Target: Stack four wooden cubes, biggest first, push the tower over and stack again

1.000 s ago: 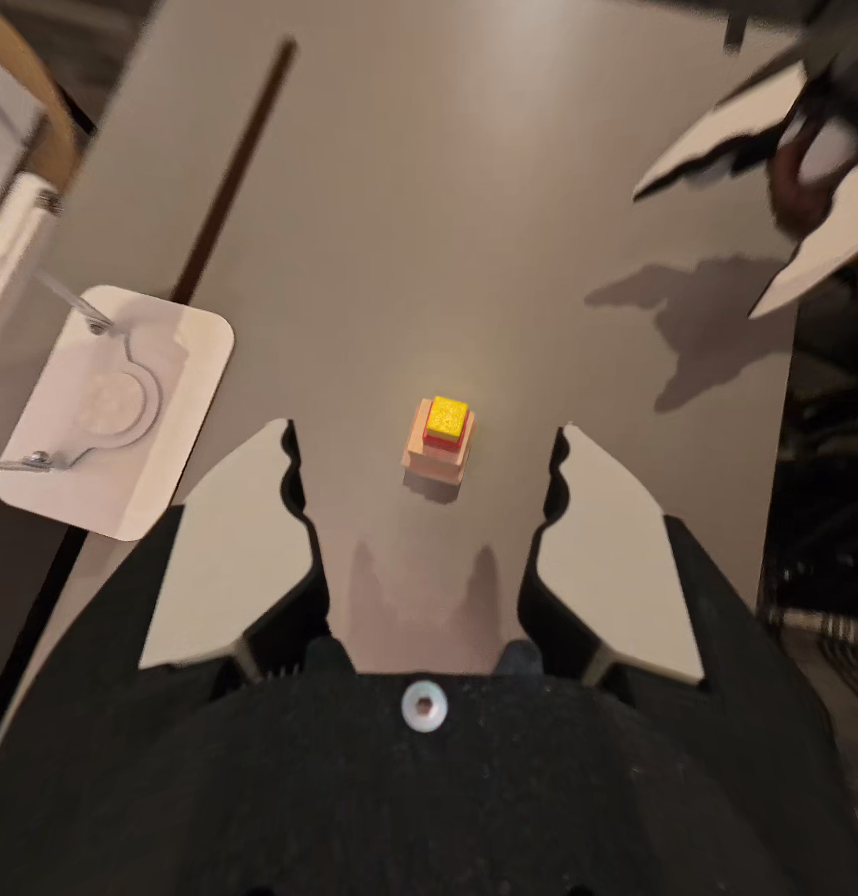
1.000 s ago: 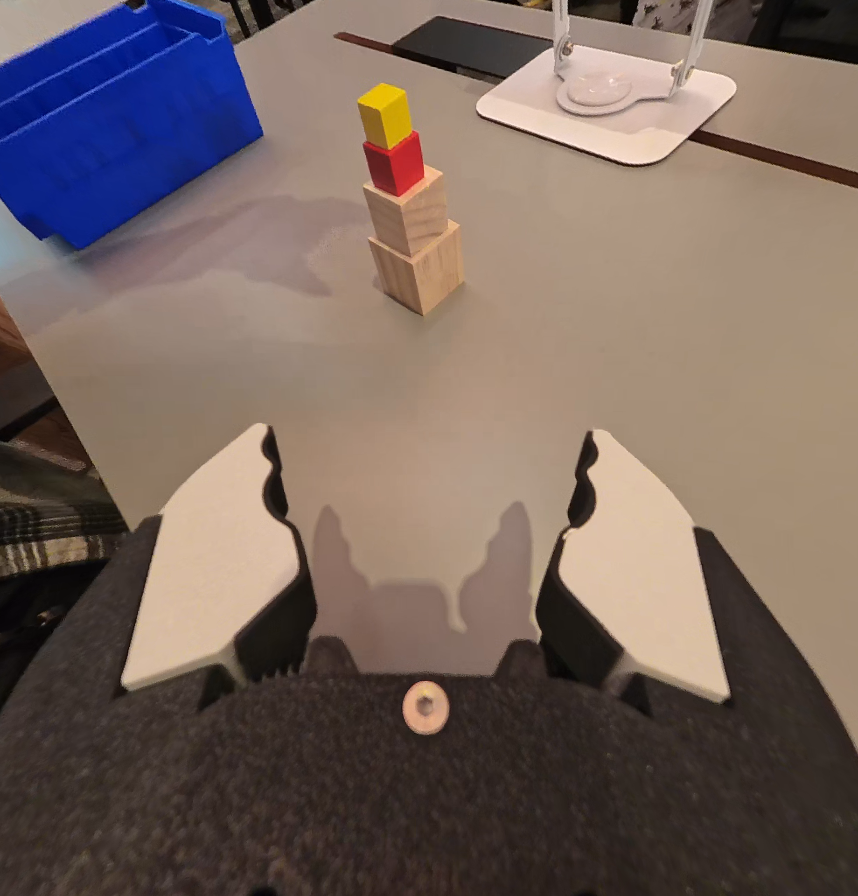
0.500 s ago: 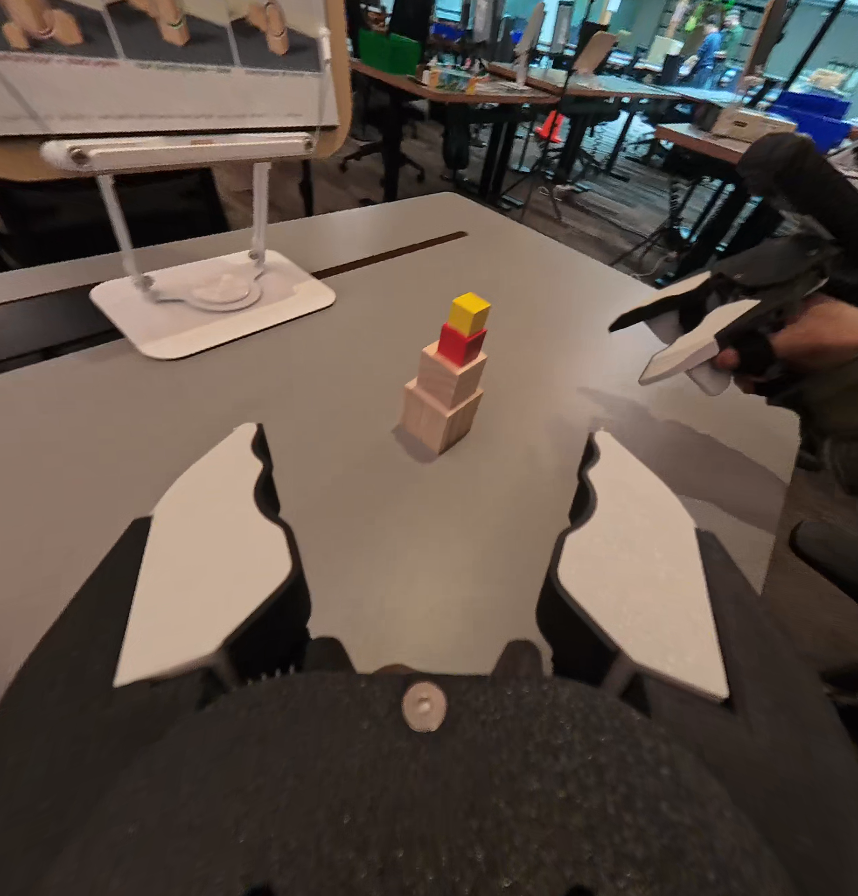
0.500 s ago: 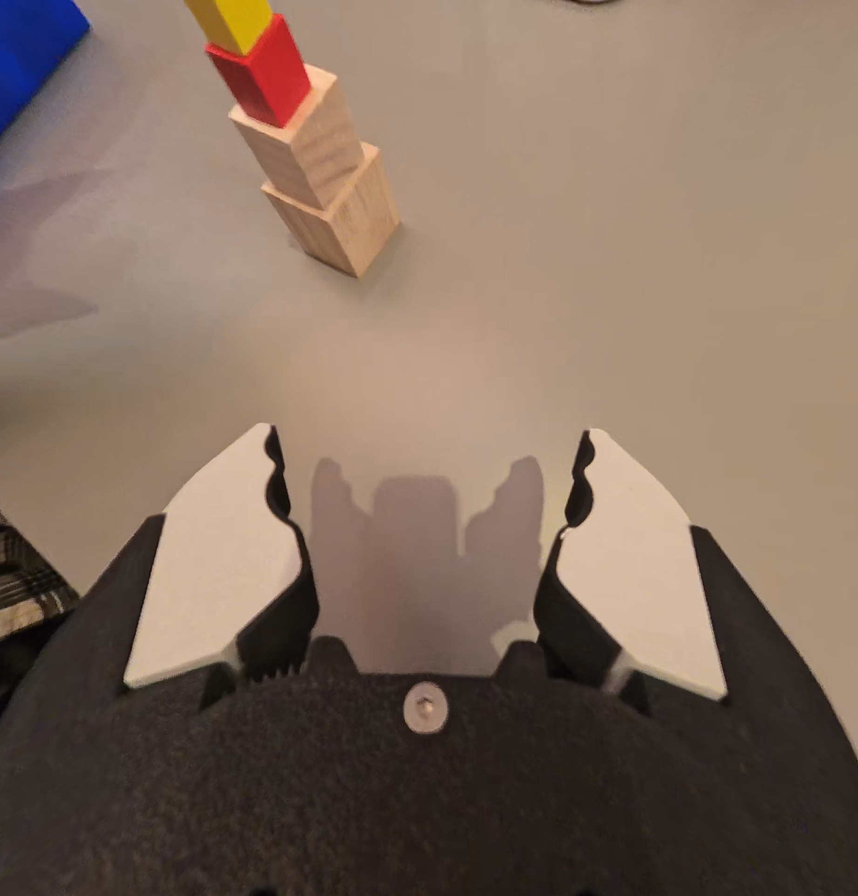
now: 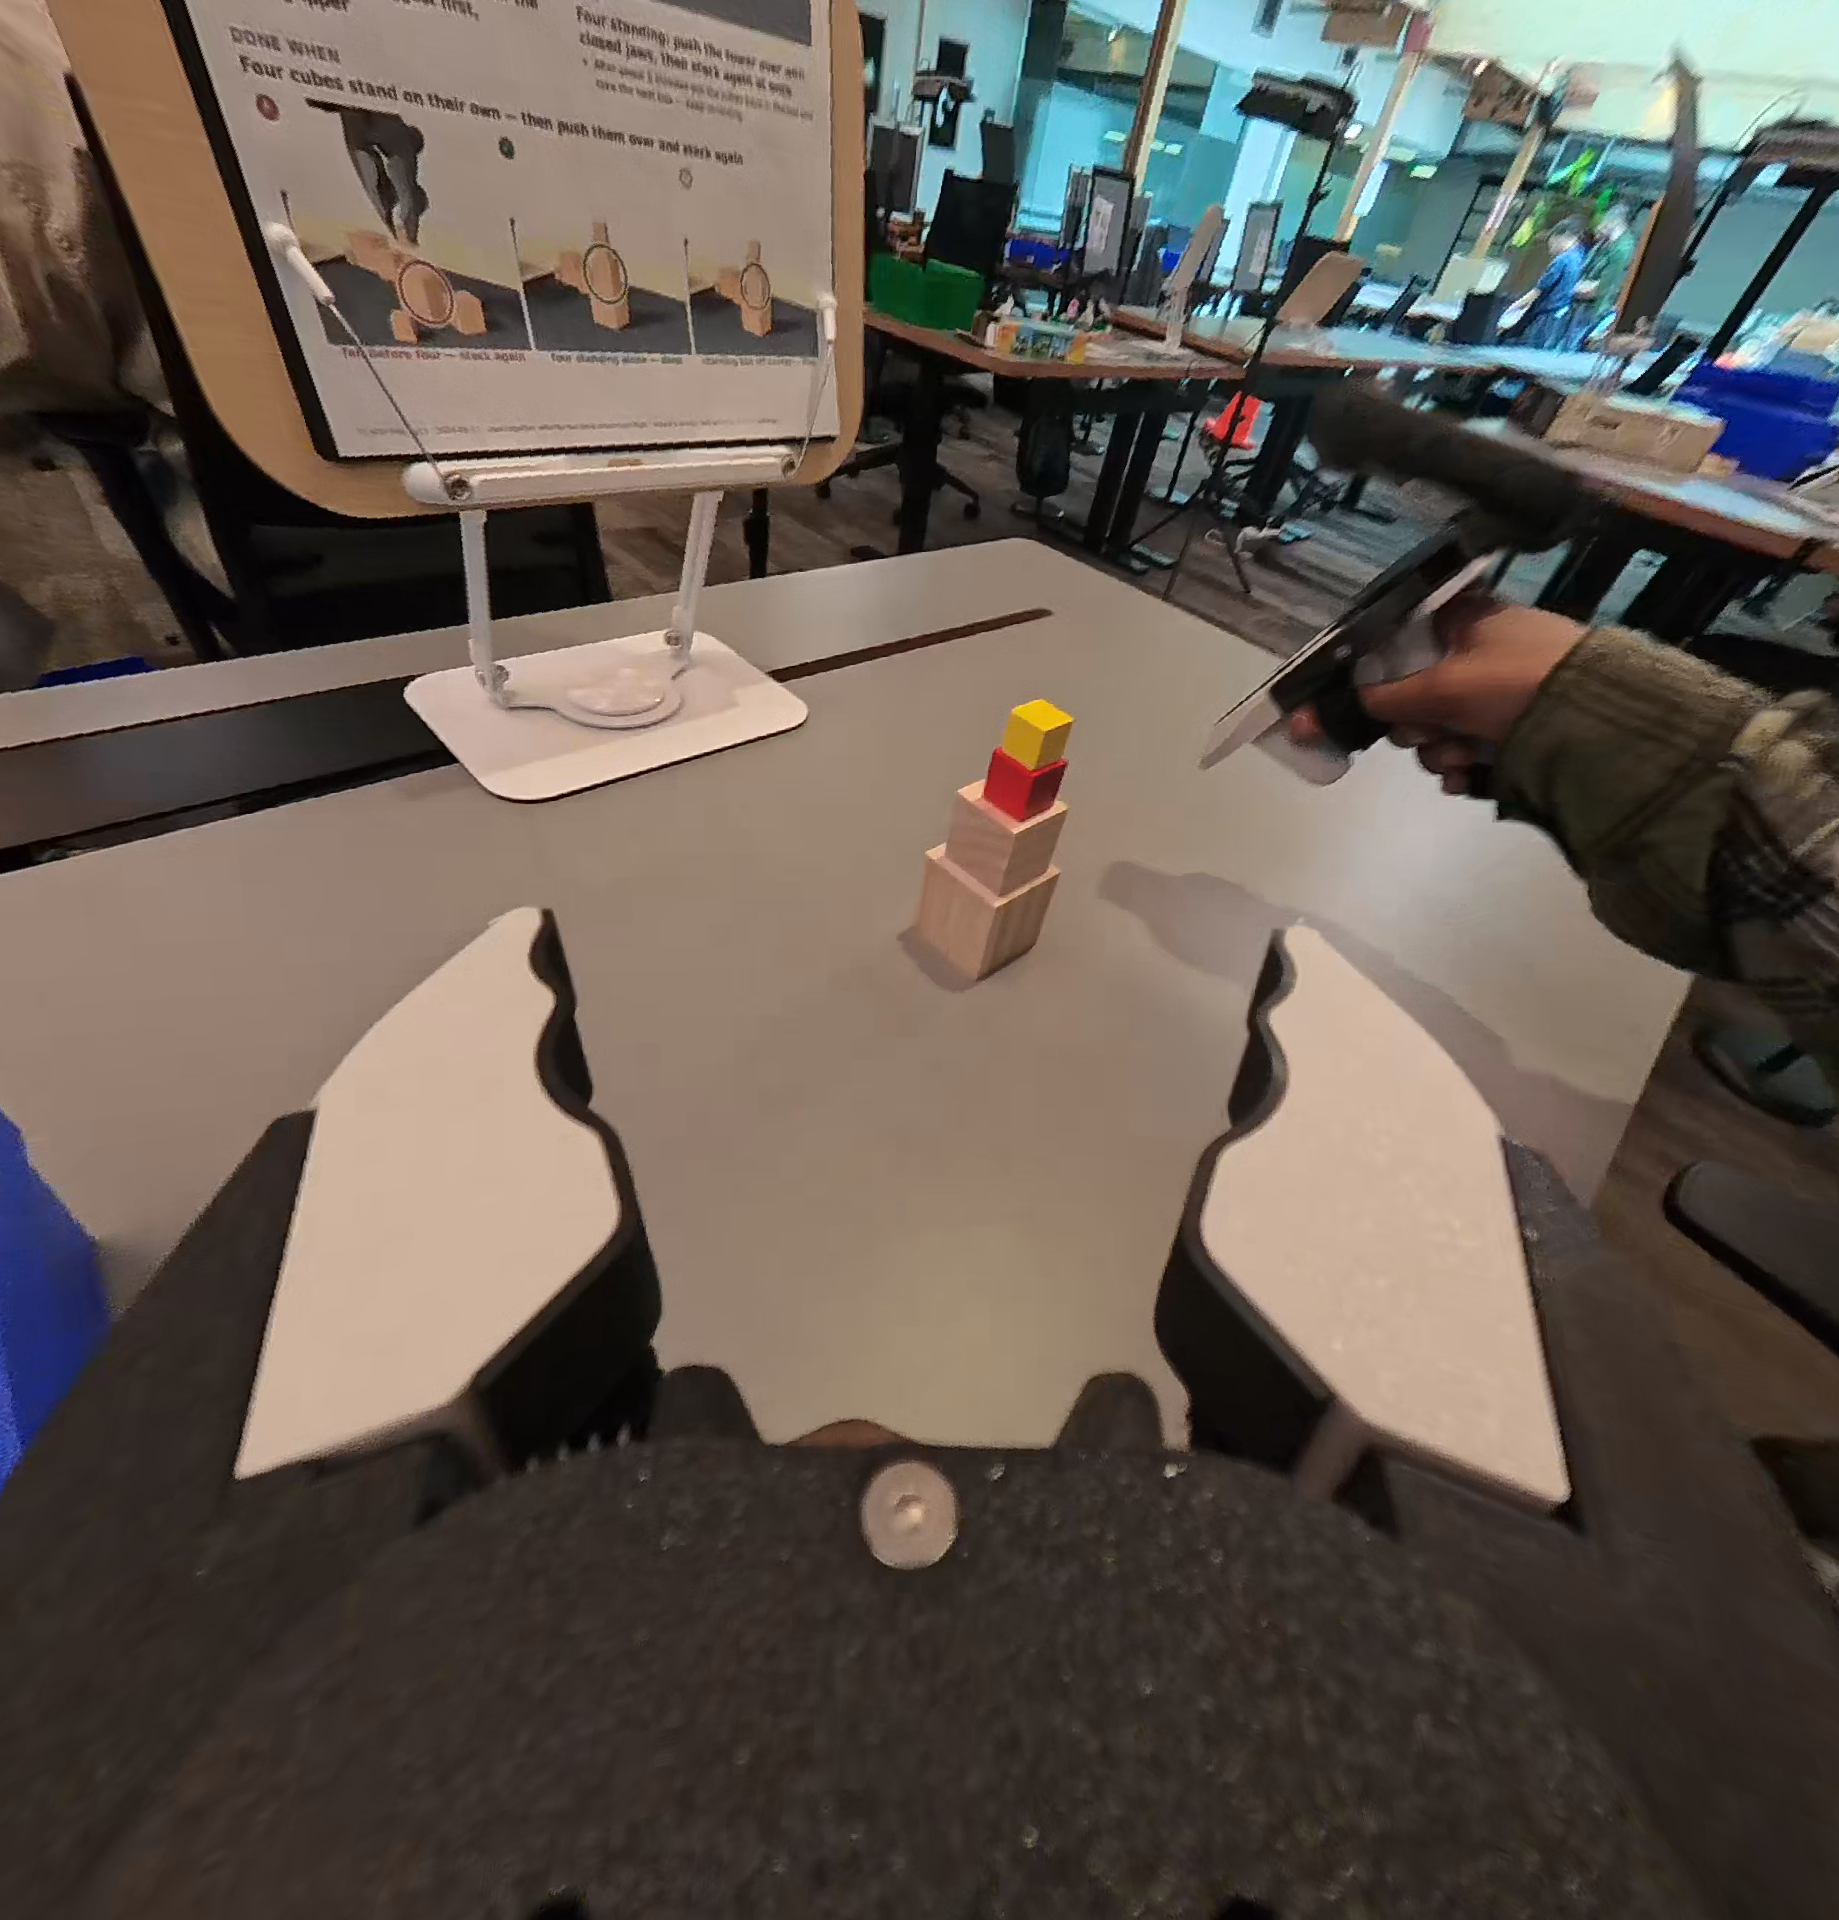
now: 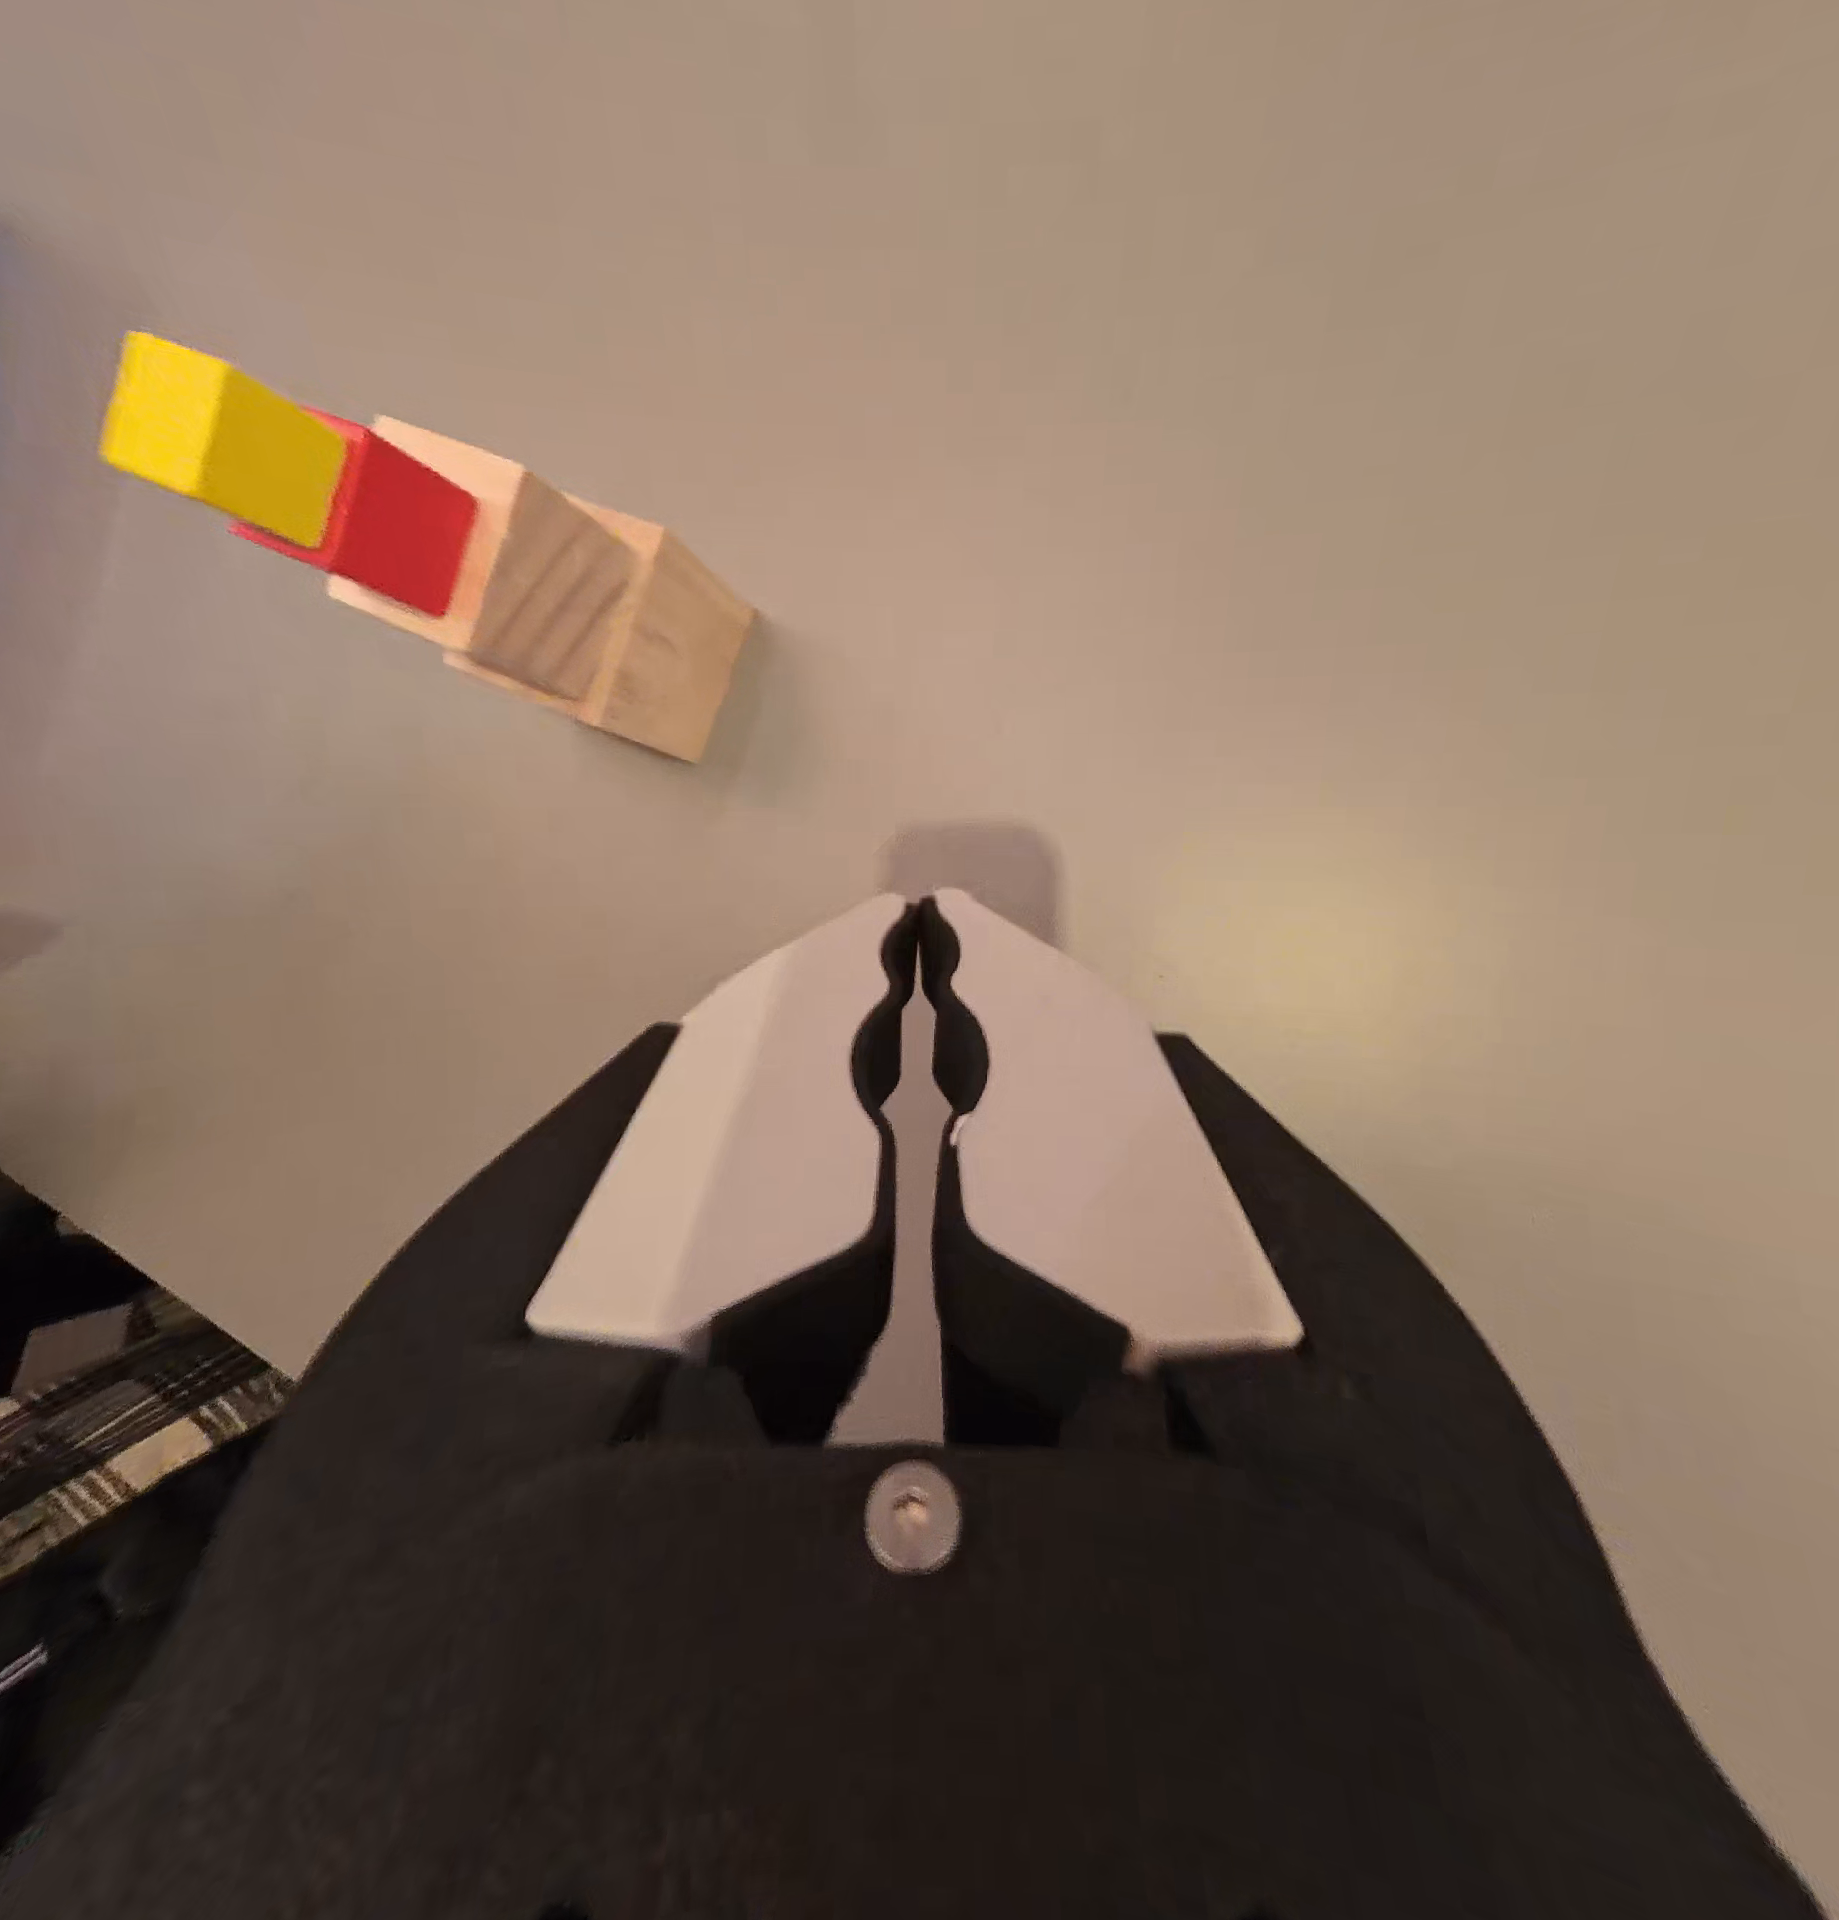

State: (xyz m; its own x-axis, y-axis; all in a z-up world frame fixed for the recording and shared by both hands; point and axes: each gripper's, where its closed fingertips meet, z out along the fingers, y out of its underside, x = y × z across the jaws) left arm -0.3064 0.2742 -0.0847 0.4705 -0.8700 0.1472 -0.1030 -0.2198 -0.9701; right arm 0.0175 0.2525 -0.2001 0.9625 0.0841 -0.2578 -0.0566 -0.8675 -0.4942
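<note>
A four-cube tower stands upright on the grey table (image 5: 749,1039): a large plain wooden cube (image 5: 982,914) at the bottom, a smaller plain cube (image 5: 1003,847), a red cube (image 5: 1024,781), and a yellow cube (image 5: 1036,730) on top. My left gripper (image 5: 904,987) is open and empty, well back from the tower. My right gripper (image 6: 920,906) is shut and empty. It points down at the table to the right of the tower, seen from above with yellow cube (image 6: 219,442), red cube (image 6: 401,535) and base cube (image 6: 676,655). It also shows in the left wrist view (image 5: 1221,750), level with the tower's top.
A white stand (image 5: 603,717) holding an instruction board (image 5: 520,218) sits at the back of the table. A blue bin edge (image 5: 11,1278) is at the left. The table's right edge (image 5: 1663,1049) is close to the tower. A person's sleeve (image 5: 1684,821) reaches in from the right. Across from one pair of fingers to the other is roughly 35 cm. About 12 cm separates my right fingertips from the red cube (image 5: 1024,781).
My right gripper has shut and tilted down over the table beside the tower. My left gripper has pulled back and levelled out. The tower has not moved.
</note>
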